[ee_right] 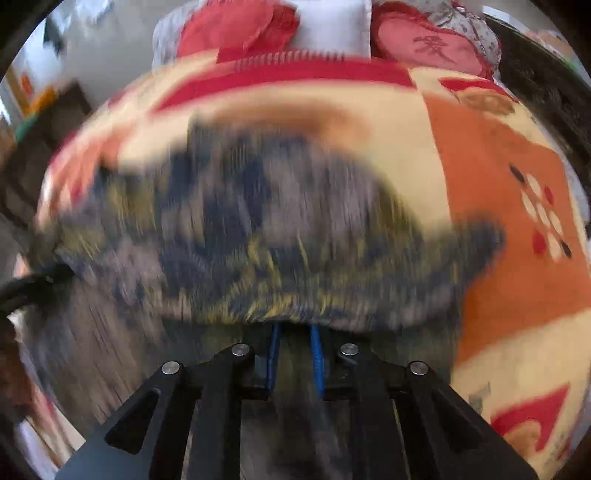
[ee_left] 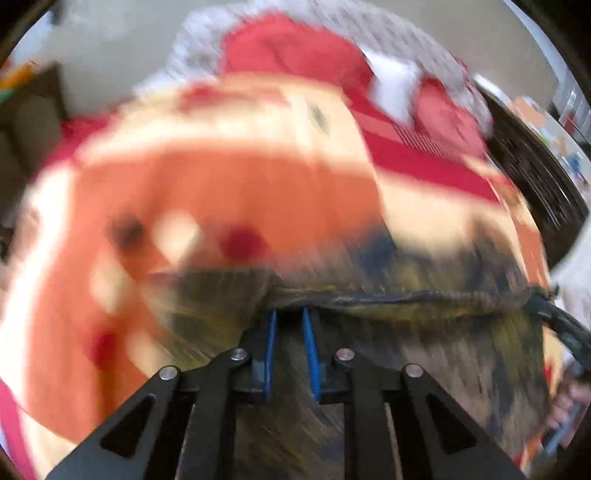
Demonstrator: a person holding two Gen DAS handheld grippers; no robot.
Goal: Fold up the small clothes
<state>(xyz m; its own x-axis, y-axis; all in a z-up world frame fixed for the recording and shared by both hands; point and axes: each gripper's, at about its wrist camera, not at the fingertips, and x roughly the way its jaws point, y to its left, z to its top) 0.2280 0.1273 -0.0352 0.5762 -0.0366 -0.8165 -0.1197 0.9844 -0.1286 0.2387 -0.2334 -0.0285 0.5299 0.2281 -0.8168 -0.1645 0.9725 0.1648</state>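
**Left wrist and right wrist views: both grippers at the garment hem, fold in progress**

Left wrist view: the left gripper (ee_left: pixel 290 314) shows its blue-lined jaws narrowly parted, their tips running under the hem of the dark blue-and-yellow patterned small garment (ee_left: pixel 424 295). Cloth appears to sit between the tips, but the hem covers the contact, so a firm grip cannot be confirmed.

Right wrist view: the right gripper (ee_right: pixel 295 328) stands likewise, jaws close together with a slim gap, tips hidden beneath the edge of the same garment (ee_right: pixel 277 221). Whether the pads press on the fabric cannot be told.

The garment lies on the orange, cream and red patterned blanket (ee_right: pixel 498 166) covering a bed, with one gripper at each end of its near edge. Beyond it rest red cushions (ee_right: pixel 236 29) and a white pillow (ee_right: pixel 332 26).

Judged step: the near edge is being carried over the body of the garment to make a fold. The next move calls for both grippers to travel level and together, keeping the hem taut, then lowering it square onto the far edge before releasing.

Visibility limits:
- Heavy motion blur smears both views.
- Garment type and outline are indistinct.
- A person's hand (ee_left: pixel 565 410) is cut off at the left view's edge.
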